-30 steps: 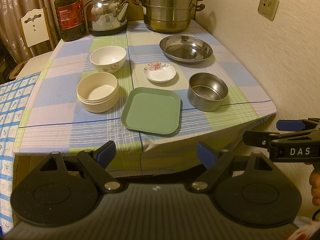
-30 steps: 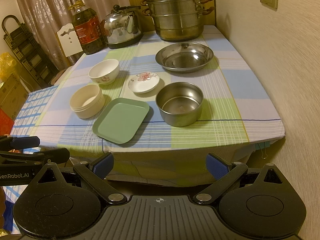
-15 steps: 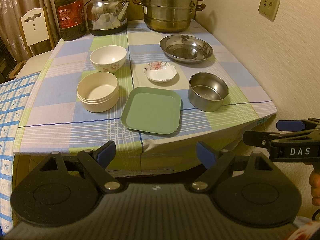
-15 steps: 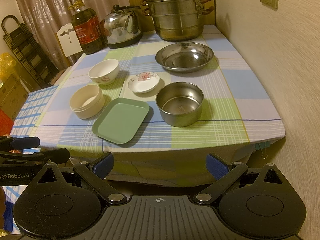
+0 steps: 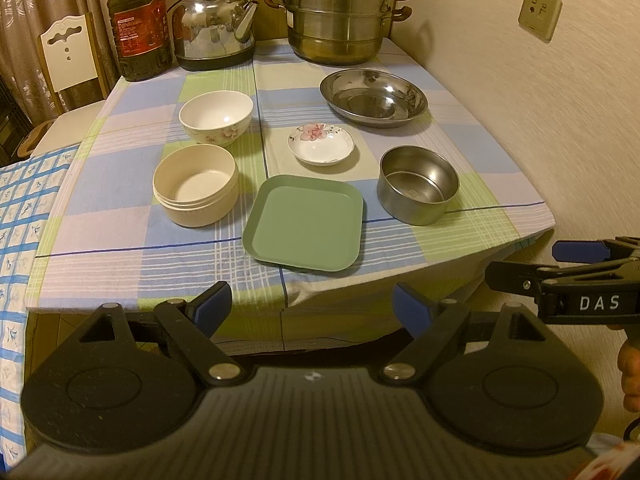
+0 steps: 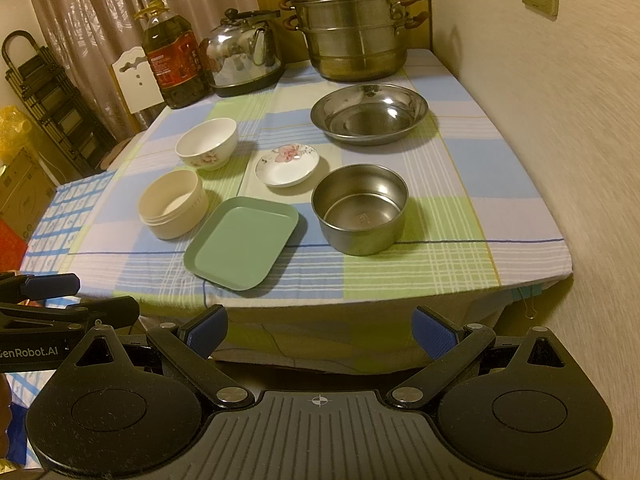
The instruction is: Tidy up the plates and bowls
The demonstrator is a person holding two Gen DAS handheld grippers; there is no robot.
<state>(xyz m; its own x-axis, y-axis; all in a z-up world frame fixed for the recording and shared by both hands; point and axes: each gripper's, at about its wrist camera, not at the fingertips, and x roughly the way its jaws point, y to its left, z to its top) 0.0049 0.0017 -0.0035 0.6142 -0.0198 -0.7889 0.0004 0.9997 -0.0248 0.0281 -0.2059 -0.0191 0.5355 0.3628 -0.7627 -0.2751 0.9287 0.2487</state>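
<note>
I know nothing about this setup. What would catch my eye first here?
Probably the big steel steamer pot at the table's far end, with a shiny kettle and an oil bottle to its left. Nearer sits the green square plate, ringed by bowls. At the bottom, the open right hand-held gripper hangs short of the table.

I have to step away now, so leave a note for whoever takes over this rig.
Left tool: open, empty, held off the near table edge.
Right tool: open, empty, same.
On the table, all apart: white bowl, cream bowl, saucer, green plate, steel bowl, steel dish.
Done: nothing stacked yet.
Left: group bowls with bowls and plates with plates.
</note>
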